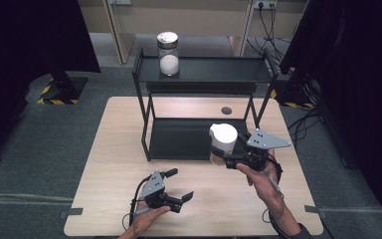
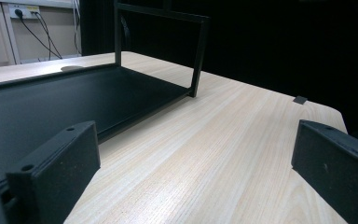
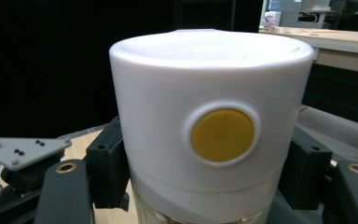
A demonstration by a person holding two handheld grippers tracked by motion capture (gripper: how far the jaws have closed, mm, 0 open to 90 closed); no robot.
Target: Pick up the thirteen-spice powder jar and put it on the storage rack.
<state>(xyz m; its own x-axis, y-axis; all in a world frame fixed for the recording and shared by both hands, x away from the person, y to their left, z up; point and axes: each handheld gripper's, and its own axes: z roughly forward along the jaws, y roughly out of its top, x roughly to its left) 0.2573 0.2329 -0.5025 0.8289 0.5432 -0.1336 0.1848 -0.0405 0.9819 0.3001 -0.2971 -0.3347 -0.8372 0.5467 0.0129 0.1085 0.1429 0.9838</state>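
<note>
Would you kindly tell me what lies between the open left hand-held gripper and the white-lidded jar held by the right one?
Nothing: in the high view, bare wooden table separates the left hand-held gripper from the white-lidded jar.

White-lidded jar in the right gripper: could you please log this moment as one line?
right gripper: shut on white-lidded jar, at shelf rack front | left gripper: open, empty, over table | glass jar: top shelf
</note>
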